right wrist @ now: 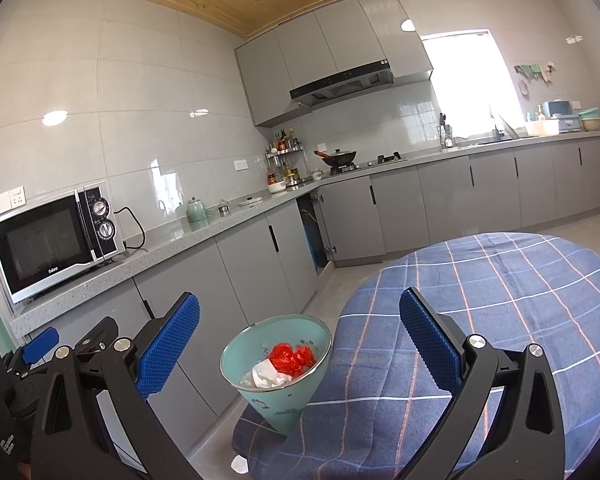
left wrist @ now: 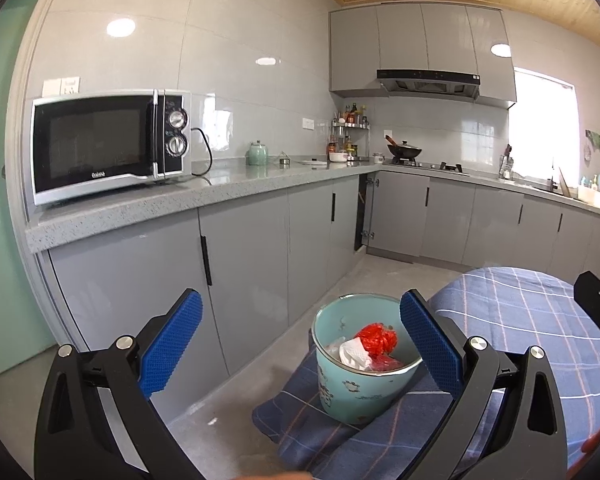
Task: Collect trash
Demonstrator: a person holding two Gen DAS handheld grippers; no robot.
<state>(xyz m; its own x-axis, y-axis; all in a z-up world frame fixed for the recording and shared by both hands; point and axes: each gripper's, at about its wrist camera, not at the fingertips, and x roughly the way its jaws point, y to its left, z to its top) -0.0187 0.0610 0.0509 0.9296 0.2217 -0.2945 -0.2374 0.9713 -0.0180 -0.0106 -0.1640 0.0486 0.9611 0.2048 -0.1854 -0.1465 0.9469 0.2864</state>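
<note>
My left gripper (left wrist: 300,344) and my right gripper (right wrist: 300,340) both hang with their jaws spread wide and nothing between them, so I judge the collecting close to done — either the last piece has gone in, or I am about to look for more. The trash bin (left wrist: 360,384), a small pale teal bucket with cartoon prints on its side, stands at the near edge of the desk (left wrist: 532,320), on a hanging fold of the blue checked cloth, just ahead of both grippers. Inside it lie a crumpled red plastic bag (left wrist: 377,338) and, touching it on the near side, a wad of white tissue (left wrist: 354,354); together they fill only the lower part. On the floor (right wrist: 360,284) below the cloth I see a small white scrap (right wrist: 239,465) — possibly one more bit of trash, though I cannot tell what it is. If so, the next move calls for lowering one gripper to it and closing gently, since a light scrap slips away easily.
</note>
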